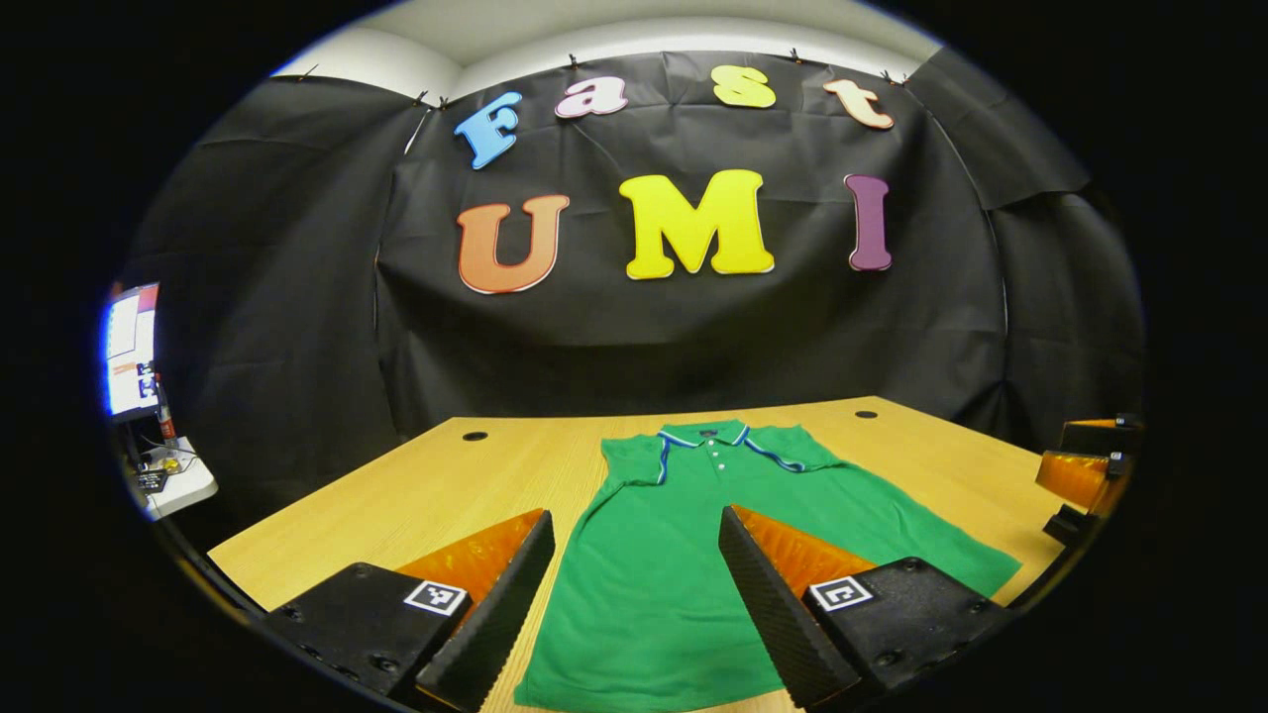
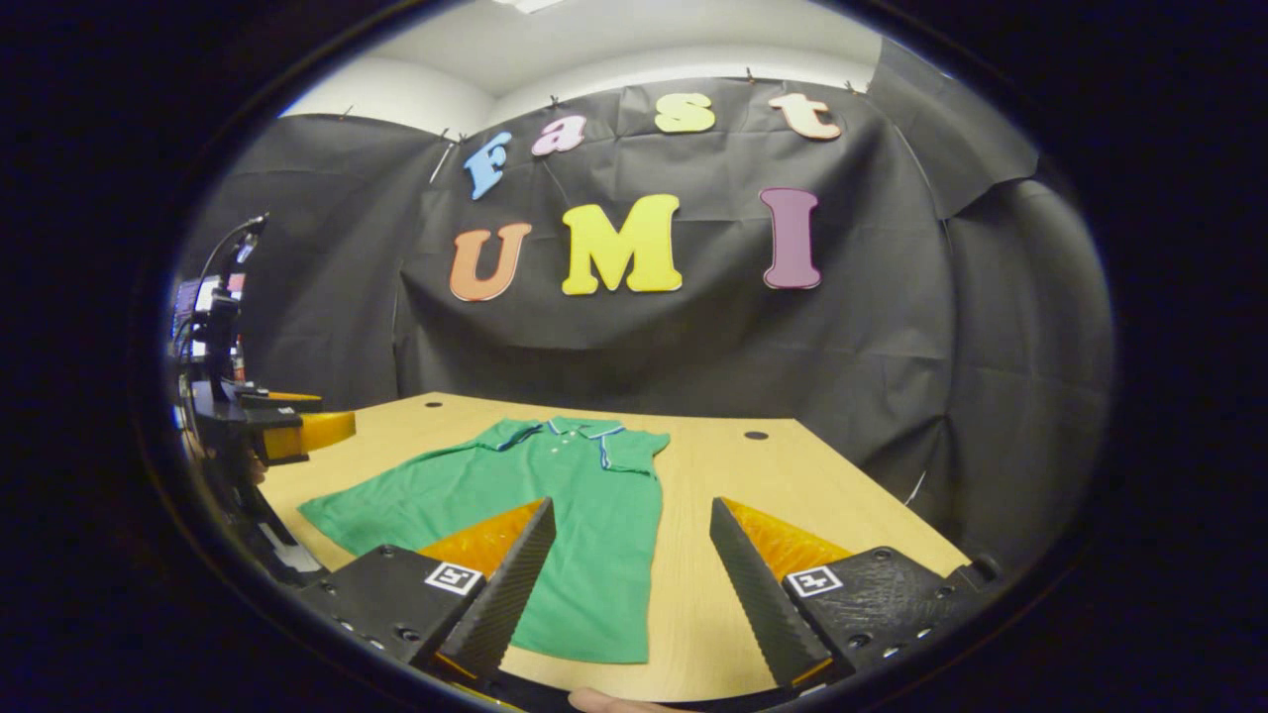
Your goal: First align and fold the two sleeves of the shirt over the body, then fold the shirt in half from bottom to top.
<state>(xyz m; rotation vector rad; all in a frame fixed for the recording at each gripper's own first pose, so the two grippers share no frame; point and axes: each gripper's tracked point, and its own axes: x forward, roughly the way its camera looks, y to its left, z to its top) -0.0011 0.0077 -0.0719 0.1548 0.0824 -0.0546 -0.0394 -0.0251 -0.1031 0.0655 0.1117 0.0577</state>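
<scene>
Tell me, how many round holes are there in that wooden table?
2. One hole sits near the table's far left corner, the other hole near its far right corner, either side of the green shirt. The near edge is out of sight, so more may exist.

Both views face the booth wall low over the table [image 1: 466,475], sharing the shirt [image 1: 693,555].

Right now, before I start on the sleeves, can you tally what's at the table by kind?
Green polo shirt: 1
Wooden table: 1
Cable holes in the table: 2
Hand-held gripper: 2, left and right, both open
Total: 6
</scene>
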